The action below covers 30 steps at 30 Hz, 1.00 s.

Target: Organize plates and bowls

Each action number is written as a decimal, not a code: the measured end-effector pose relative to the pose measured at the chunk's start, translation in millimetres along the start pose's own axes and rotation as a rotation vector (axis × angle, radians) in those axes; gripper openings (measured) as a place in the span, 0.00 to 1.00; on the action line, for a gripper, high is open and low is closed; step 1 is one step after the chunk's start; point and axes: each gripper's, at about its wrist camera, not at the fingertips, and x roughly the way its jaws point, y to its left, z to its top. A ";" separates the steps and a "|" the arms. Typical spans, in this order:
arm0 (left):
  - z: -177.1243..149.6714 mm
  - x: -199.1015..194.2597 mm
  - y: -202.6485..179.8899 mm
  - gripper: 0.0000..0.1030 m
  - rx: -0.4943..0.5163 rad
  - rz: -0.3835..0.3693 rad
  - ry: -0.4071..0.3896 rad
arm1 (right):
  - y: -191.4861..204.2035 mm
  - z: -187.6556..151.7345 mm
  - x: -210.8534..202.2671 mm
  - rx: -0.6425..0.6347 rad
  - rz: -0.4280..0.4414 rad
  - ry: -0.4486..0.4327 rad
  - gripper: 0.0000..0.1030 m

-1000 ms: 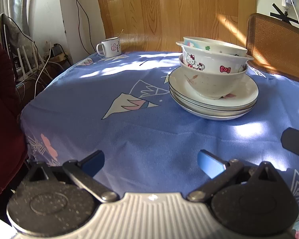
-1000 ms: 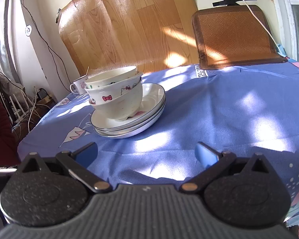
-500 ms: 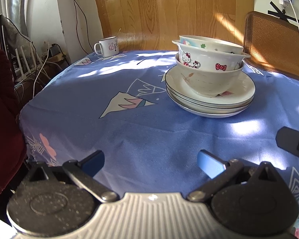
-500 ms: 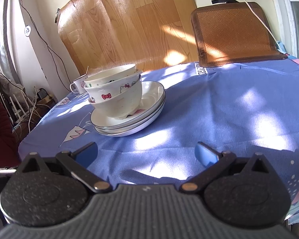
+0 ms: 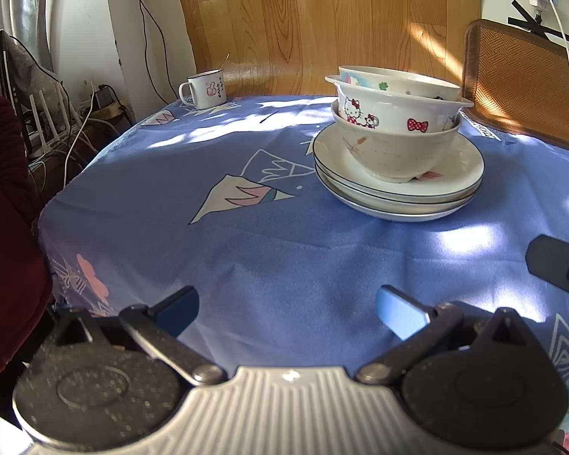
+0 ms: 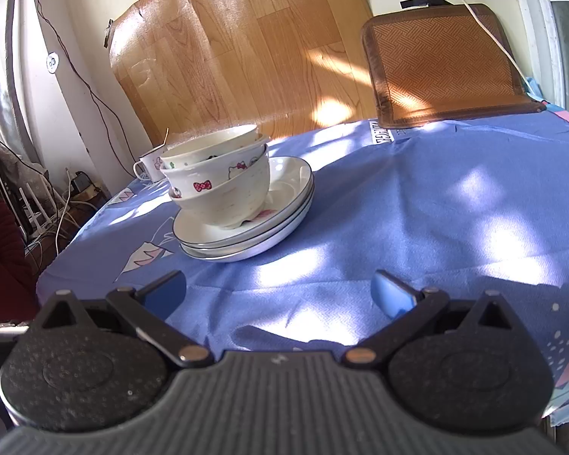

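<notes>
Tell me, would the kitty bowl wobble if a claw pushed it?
Probably yes. The kitty bowl sits nested in another bowl atop stacked plates, so a push might tip or slide the pile. It looks glazed, likely slippery and breakable. Both claws are open, away from it.

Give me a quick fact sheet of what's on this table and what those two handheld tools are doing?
Surface: blue patterned tablecloth
Plates: stack of white plates, dark-rimmed
Bowls: three bowls nested, standing on the top plate; middle one has cartoon cats and bows
Other: white mug at the far edge
Left gripper: jaws open, empty, short of the stack
Right gripper: jaws open, empty, short of the stack
Person: dark red sleeve at left
</notes>
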 end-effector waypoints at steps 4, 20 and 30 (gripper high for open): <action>-0.1 -0.1 -0.1 1.00 0.001 -0.001 0.000 | 0.2 -0.4 -0.5 -0.001 0.001 0.000 1.00; -2.4 0.8 -0.8 1.00 0.008 -0.010 0.010 | 1.3 -1.1 -0.5 0.000 0.000 -0.002 1.00; -3.8 -0.3 -1.3 1.00 0.009 -0.019 0.012 | 2.2 -1.4 -2.3 0.000 0.002 -0.006 1.00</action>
